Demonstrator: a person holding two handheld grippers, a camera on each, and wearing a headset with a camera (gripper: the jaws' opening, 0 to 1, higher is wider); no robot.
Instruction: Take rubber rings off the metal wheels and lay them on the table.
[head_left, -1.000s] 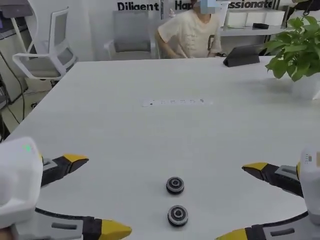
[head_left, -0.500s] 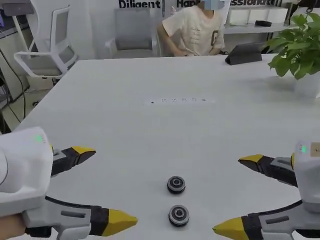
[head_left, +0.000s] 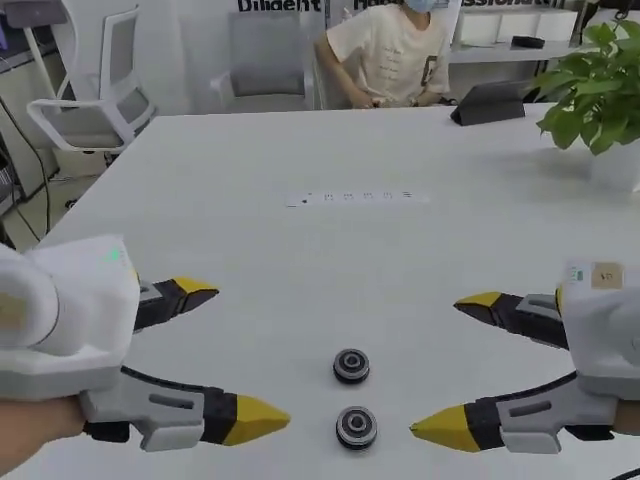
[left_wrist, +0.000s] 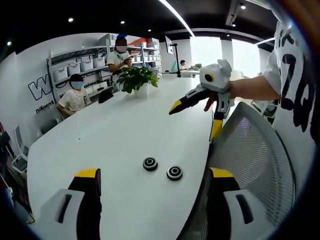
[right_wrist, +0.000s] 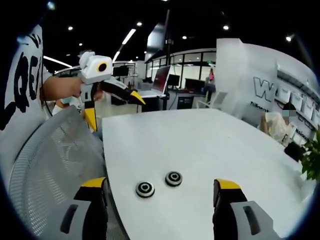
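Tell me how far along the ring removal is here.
Done: nothing yet. The far wheel and near wheel sit on the table with their dark rubber rings apparently on. In hand: nothing; the left hand-held gripper and right hand-held gripper are open and empty, flanking the wheels. Left: both rings to pull off and lay down.

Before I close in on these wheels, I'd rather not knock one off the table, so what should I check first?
1. Left hand-held gripper open and empty: ok.
2. Right hand-held gripper open and empty: ok.
3. Far wheel and near wheel lying flat, apart: ok.
4. Near wheel well back from the edge of the table: not ok, it sits close.
5. How tightly the rubber rings grip: cannot tell.
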